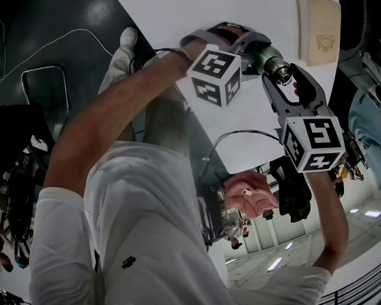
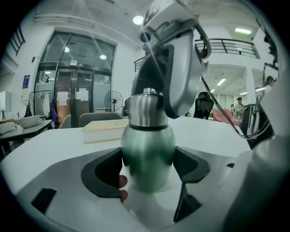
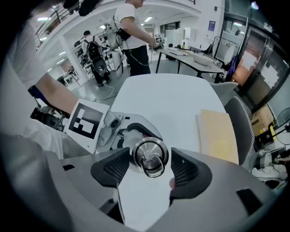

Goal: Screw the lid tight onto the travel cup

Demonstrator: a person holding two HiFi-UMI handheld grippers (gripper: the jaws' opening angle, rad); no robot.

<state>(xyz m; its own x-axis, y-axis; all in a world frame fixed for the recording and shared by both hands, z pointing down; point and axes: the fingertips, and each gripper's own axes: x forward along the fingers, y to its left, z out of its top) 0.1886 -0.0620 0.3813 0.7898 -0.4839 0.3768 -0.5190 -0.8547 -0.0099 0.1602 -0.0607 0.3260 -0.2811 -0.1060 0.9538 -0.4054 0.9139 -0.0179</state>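
The travel cup has a green metal body (image 2: 148,156) and a steel lid (image 2: 146,108) with a ring on top (image 3: 150,158). My left gripper (image 2: 148,165) is shut on the green body, both pads against its sides. My right gripper (image 3: 149,164) comes at the cup end-on, jaws closed on the rim of the lid. In the head view both grippers meet above the white table (image 1: 178,18): the left gripper (image 1: 253,50) holds the cup (image 1: 265,58), and the right gripper (image 1: 286,76) sits on its steel end. The cup's base is hidden.
A beige book (image 1: 321,30) lies on the table beyond the cup, also seen as the book (image 3: 219,136) in the right gripper view. A grey chair (image 3: 242,122) stands by the table edge. A person (image 3: 131,31) and desks are in the background.
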